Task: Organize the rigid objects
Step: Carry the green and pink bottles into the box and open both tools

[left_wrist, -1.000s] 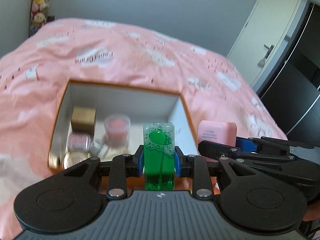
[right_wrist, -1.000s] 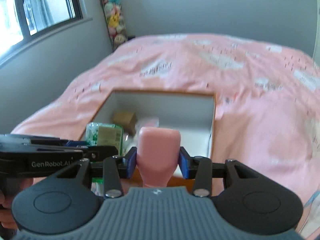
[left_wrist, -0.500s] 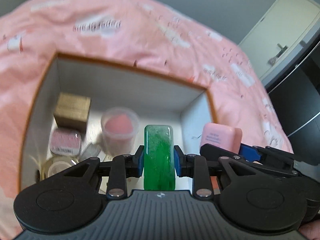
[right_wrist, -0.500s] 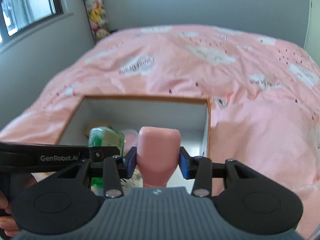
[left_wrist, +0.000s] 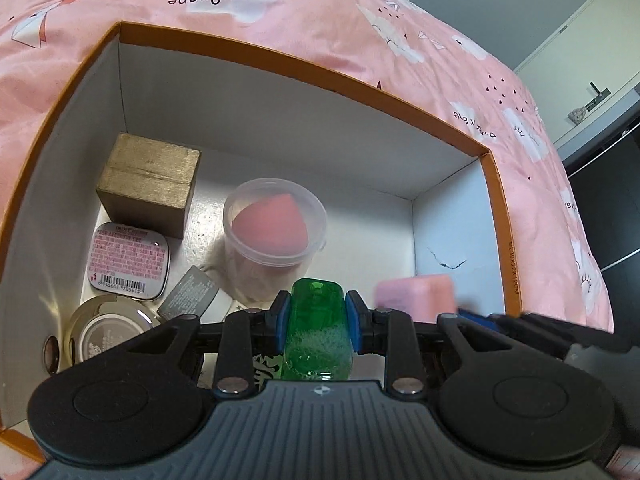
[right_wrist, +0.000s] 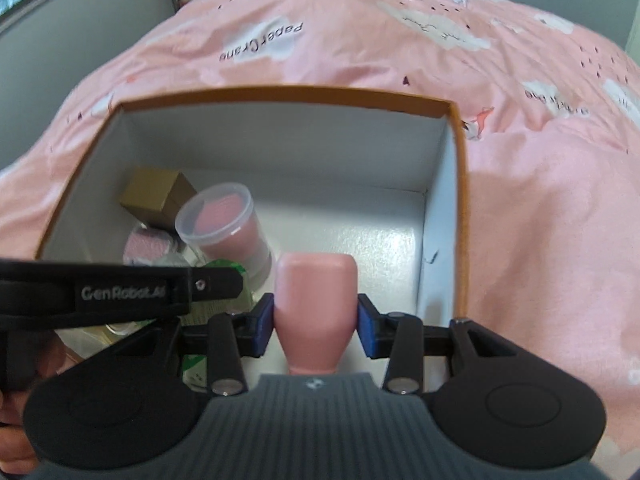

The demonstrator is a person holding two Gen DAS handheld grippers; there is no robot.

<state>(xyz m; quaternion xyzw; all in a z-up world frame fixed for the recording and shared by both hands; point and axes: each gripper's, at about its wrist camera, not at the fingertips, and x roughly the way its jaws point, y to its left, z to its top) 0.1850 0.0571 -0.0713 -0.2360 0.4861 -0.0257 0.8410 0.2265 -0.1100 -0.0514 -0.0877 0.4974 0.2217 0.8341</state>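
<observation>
While each gripper clamps one bottle, the green bottle [left_wrist: 316, 328] and pink bottle [right_wrist: 316, 312] point lengthwise away from their cameras into one box [left_wrist: 280, 56]; left gripper [left_wrist: 316, 322], right gripper [right_wrist: 316, 324].

1. Box [left_wrist: 496, 184]: orange rim, white inside;
2. Bedspread [left_wrist: 320, 12]: pink with white clouds;
3. Bottle [left_wrist: 316, 328]: clear green;
4. Bottle [right_wrist: 316, 304]: plain pink;
5. Cube [left_wrist: 148, 184]: dull gold;
6. Tin [left_wrist: 128, 260]: pink label, black barcode;
7. Pads [left_wrist: 282, 320]: blue.

The right gripper [right_wrist: 316, 326] clamps a pink bottle [right_wrist: 316, 304] over the orange-rimmed box [right_wrist: 460, 208] on the pink bed [right_wrist: 540, 200]. At ten o'clock inside sit a clear cup [right_wrist: 224, 224] and a brown cube [right_wrist: 154, 196].
</observation>
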